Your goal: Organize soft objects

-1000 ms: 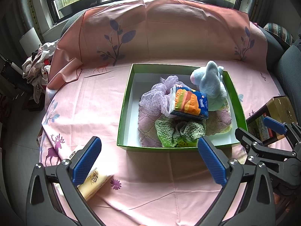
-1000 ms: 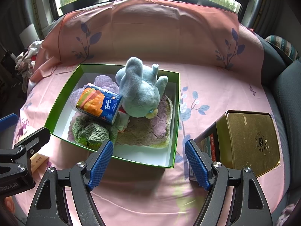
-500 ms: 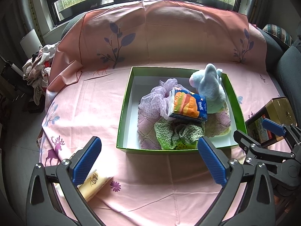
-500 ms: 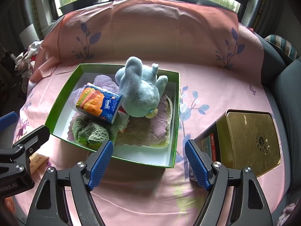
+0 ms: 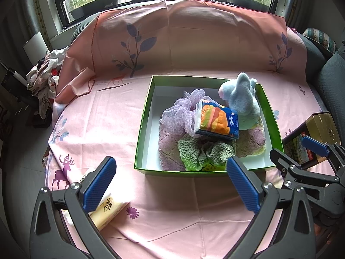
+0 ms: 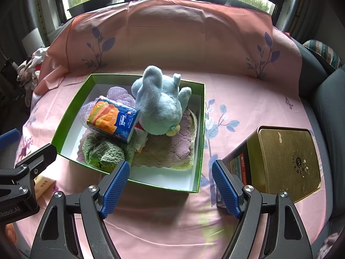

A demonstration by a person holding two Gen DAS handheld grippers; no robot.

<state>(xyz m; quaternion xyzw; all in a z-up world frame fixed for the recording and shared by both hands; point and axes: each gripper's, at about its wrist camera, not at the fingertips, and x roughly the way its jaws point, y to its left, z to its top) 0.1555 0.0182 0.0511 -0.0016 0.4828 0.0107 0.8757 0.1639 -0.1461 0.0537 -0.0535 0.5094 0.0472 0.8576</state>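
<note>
While both tongs, left (image 5: 170,185) and right (image 6: 170,190), hover open and empty before the green box (image 6: 201,129), the plush toy (image 6: 161,108), tissue pack (image 6: 113,118) and cloths fill it; bare pink sheet (image 5: 103,118) lies left, a gold tin (image 6: 286,161) right.

I couldn't see the whole yellow tissue pack (image 5: 110,210), half hidden behind my left gripper's finger (image 5: 98,185) near the green box (image 5: 142,133).
</note>
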